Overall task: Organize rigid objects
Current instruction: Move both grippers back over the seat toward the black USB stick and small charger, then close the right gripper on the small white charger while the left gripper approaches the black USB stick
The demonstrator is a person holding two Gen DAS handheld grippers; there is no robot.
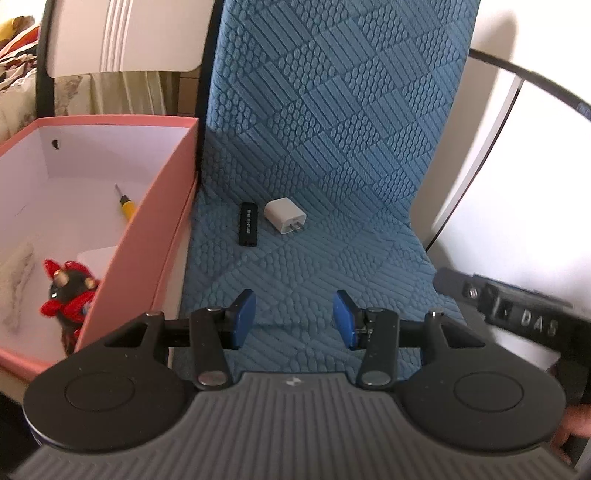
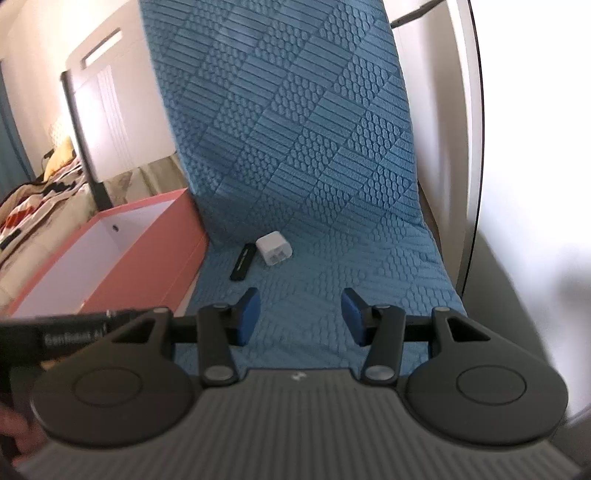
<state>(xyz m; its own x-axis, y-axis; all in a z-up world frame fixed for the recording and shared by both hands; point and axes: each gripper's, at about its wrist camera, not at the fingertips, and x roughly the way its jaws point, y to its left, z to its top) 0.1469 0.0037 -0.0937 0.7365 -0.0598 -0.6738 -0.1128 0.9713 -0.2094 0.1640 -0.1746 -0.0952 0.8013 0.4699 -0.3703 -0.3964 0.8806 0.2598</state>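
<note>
A white plug adapter point(image 1: 284, 216) and a black stick-shaped device point(image 1: 248, 223) lie side by side on the blue quilted cloth point(image 1: 325, 147), near the pink box point(image 1: 162, 206). Both also show in the right wrist view: the adapter point(image 2: 273, 248) and the black stick point(image 2: 243, 261). My left gripper point(image 1: 294, 319) is open and empty, hovering short of them. My right gripper point(image 2: 301, 316) is open and empty, also short of them. The pink box point(image 2: 147, 251) holds a yellow screwdriver point(image 1: 125, 204) and a red and black plush toy point(image 1: 68, 290).
The blue cloth runs up a backrest behind the objects. A white chair point(image 1: 122, 33) stands behind the box. A bed with patterned bedding point(image 2: 33, 199) is at the far left. A white wall and dark cable point(image 1: 476, 162) are on the right.
</note>
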